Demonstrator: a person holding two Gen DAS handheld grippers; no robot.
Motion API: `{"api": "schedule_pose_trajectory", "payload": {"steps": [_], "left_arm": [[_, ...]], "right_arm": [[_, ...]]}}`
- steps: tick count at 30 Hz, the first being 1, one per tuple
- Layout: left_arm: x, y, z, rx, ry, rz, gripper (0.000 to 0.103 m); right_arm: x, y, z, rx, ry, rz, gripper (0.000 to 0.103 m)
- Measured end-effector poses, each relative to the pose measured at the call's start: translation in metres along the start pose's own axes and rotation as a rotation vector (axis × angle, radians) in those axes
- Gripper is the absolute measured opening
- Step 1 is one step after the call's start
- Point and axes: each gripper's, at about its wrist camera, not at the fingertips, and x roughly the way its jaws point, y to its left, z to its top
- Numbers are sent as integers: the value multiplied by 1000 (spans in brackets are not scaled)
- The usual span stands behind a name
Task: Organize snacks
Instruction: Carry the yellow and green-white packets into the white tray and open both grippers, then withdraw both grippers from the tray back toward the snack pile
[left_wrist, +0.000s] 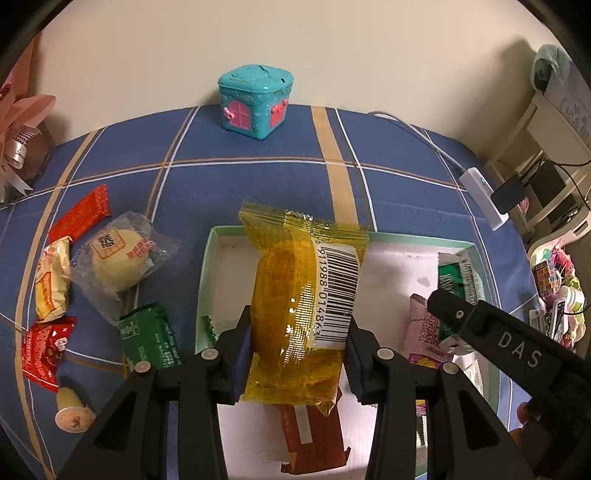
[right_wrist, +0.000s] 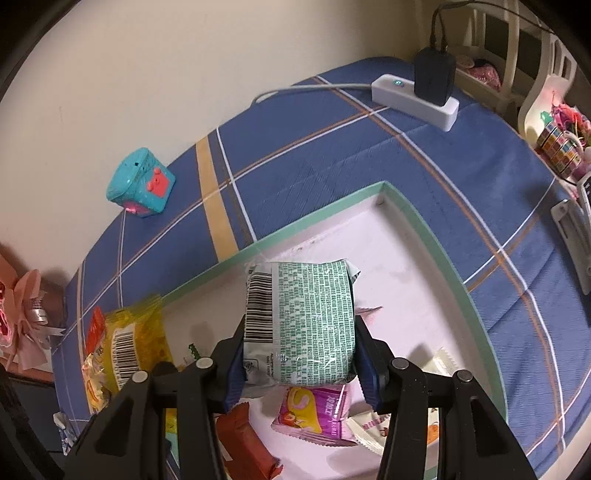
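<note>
My left gripper (left_wrist: 295, 354) is shut on a yellow wrapped cake with a barcode (left_wrist: 306, 295) and holds it above the white tray with a green rim (left_wrist: 406, 236). My right gripper (right_wrist: 299, 362) is shut on a green-and-white printed snack pack (right_wrist: 306, 325) over the same tray (right_wrist: 424, 229); it shows at the right of the left wrist view (left_wrist: 458, 314). In the tray lie a brown bar (right_wrist: 247, 443), a pink pack (right_wrist: 314, 410) and white packs (right_wrist: 373, 432). The yellow cake also shows at the left of the right wrist view (right_wrist: 129, 343).
Loose snacks lie on the blue plaid cloth left of the tray: a red bar (left_wrist: 79, 218), a round bun in clear wrap (left_wrist: 118, 264), a green pack (left_wrist: 151, 336), a red pack (left_wrist: 44, 350). A teal toy house (left_wrist: 255, 99) stands at the wall. A white power strip (right_wrist: 417, 99) lies far right.
</note>
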Motion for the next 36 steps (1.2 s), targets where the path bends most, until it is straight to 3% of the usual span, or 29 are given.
{"api": "schedule_pose_trajectory", "payload": {"steps": [8,9,11,12,18,22,24,26,30,32,36], "left_arm": [[11,-2,0,15,17,-11,45],[12,-2,0,16,19,-12,47],[11,-2,1,13,17,-13,62],[10,-1,2,8,14,-20,65],[1,7,4,-8,21,-7,66],[-4,19,6,-49,38,22,67],[-6,31,6,-93,48,46,69],[-7,40,6,-121,47,63,78],[-11,60,8,-176,35,99,82],[-13,69,8,-198,25,114,90],[-14,79,8,-223,12,127,91]], "right_arm": [[6,5,-2,-12,19,2,55],[6,5,-3,-13,22,2,55],[7,5,-3,-13,25,0,56],[6,6,-3,-15,25,3,57],[-2,11,-5,-41,17,-18,64],[-11,15,-4,-62,5,-46,79],[-15,18,-3,-81,-3,-69,82],[-17,19,-3,-93,-6,-83,90],[-22,21,-2,-115,-22,-101,94],[-23,23,-2,-126,-28,-108,103],[-21,27,-5,-162,-31,-123,103]]}}
